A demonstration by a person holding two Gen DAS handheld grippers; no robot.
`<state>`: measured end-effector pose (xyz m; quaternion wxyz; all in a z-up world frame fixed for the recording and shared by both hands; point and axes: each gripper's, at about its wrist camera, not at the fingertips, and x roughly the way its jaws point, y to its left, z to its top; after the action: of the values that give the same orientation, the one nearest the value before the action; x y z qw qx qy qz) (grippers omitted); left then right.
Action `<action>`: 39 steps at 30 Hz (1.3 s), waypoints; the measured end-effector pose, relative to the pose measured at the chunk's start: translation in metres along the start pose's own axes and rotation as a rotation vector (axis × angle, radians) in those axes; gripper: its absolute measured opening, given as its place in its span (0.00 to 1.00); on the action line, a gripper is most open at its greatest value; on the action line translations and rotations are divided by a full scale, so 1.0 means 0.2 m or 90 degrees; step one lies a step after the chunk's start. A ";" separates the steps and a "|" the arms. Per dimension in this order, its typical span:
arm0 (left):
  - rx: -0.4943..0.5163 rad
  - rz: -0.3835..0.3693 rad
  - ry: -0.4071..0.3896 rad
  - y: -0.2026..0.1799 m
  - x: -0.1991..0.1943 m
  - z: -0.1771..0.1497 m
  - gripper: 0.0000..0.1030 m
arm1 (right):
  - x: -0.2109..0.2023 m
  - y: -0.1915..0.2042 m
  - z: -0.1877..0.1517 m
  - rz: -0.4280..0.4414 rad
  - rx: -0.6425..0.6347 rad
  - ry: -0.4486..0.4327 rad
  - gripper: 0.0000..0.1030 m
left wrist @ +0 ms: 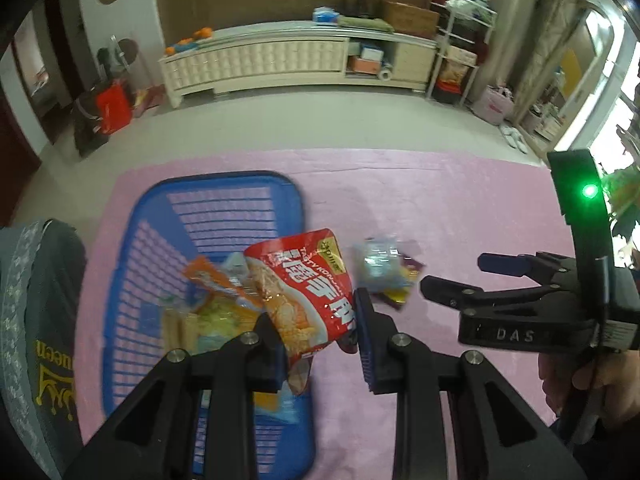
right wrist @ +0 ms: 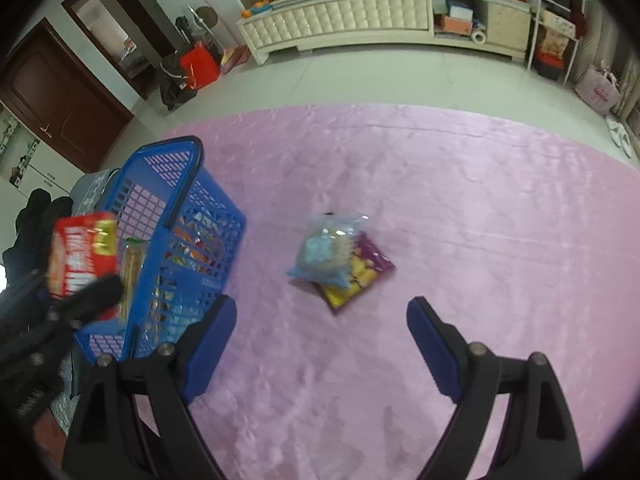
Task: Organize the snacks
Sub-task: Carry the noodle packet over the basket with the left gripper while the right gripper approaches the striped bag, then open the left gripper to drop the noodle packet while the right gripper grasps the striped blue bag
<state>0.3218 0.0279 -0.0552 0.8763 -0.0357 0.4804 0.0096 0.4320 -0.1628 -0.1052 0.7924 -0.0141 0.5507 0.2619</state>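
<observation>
The left gripper (left wrist: pixel 316 320) holds a red snack packet (left wrist: pixel 308 288) between its two pads, which press against the packet's sides; it hangs above the near rim of the blue basket (left wrist: pixel 160 216). The basket already contains several snacks. The right gripper (right wrist: pixel 320 344) is spread wide and carries nothing, hovering over the pink cloth (right wrist: pixel 460 200). Two packets remain on the cloth: a pale blue bag (right wrist: pixel 324 256) lying partly over a purple bag (right wrist: pixel 368 272). Judged step: depositing the red packet. Next, release over the basket interior; the right gripper then descends onto the blue bag.
</observation>
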 end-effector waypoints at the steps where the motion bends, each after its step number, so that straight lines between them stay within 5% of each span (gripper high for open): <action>1: -0.005 0.005 0.002 0.05 0.00 0.00 0.25 | 0.02 0.01 0.01 -0.001 -0.002 0.004 0.87; 11: -0.057 0.020 0.046 0.33 0.20 0.04 0.25 | 0.31 0.09 0.11 -0.034 -0.008 0.050 0.87; 25: -0.046 0.002 0.106 0.40 0.56 0.05 0.28 | 0.56 0.07 0.17 -0.073 -0.012 0.087 0.87; 31: -0.025 0.028 0.093 0.39 0.58 0.08 0.54 | 0.62 0.08 0.19 -0.086 -0.022 0.084 0.87; 39: -0.053 0.021 0.081 0.45 0.52 0.08 0.60 | 0.61 0.16 0.17 -0.132 -0.061 0.075 0.57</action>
<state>0.3865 0.1178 -0.1389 0.8415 -0.0647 0.5348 0.0417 0.4791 -0.0758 -0.1912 0.7799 -0.1241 0.5790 0.2028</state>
